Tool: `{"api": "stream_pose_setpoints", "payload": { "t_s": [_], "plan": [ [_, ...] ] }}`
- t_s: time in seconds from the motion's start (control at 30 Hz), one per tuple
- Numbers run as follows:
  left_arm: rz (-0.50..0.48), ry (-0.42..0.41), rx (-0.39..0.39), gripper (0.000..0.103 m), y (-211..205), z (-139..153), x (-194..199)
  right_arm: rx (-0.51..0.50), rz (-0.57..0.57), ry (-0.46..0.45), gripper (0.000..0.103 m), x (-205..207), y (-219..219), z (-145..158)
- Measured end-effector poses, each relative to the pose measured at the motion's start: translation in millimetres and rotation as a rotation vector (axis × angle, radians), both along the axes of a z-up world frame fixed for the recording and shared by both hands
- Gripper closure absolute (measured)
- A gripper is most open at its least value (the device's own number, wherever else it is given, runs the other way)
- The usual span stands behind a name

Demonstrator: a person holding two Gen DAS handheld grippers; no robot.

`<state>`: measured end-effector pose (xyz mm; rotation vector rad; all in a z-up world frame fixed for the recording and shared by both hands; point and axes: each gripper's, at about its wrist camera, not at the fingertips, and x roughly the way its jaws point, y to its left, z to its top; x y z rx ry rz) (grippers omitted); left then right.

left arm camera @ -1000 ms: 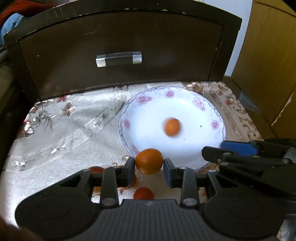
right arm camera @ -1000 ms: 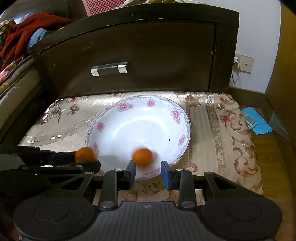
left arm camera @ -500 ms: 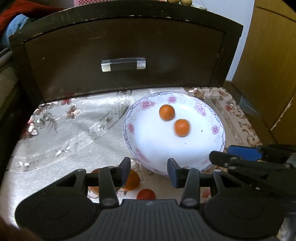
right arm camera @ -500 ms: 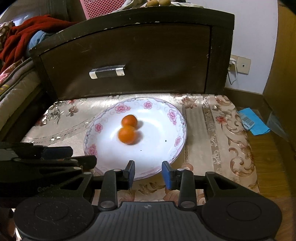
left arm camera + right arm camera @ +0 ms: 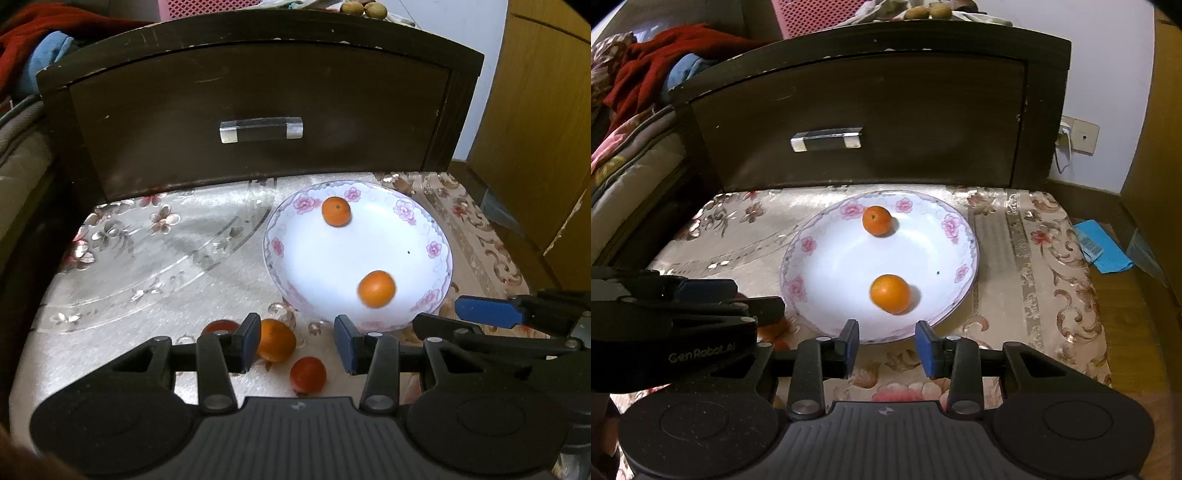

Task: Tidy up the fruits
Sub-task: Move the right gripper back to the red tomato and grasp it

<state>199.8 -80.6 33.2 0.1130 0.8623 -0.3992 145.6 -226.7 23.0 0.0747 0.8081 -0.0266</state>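
A floral cloth (image 5: 1015,236) fronts a dark drawer (image 5: 871,122); the plate (image 5: 827,266) holds two oranges (image 5: 890,293). Left gripper (image 5: 297,341) and right gripper (image 5: 886,347) have just been opening, jaws narrowly apart, seemingly empty.

Two oranges (image 5: 890,294) apart in flowered plate (image 5: 827,317)

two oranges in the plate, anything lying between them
Nothing: bare white plate separates the far orange from the near orange; both wrist views show it.
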Motion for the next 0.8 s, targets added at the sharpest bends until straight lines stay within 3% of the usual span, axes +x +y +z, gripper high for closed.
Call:
{"api": "stream_pose_setpoints", "payload": {
  "t_s": [0.37, 0.8],
  "plan": [
    [0.028, -0.012, -0.02, 0.052, 33.6, 13.6, -29.8, 0.012, 0.041, 0.002, 0.071, -26.0, 20.4, 6.5],
    [0.06, 0.049, -0.031, 0.052, 81.1, 7.1, -86.8, 0.027, 0.095, 0.025, 0.07, -58.2, 47.6, 6.1]
  ]
}}
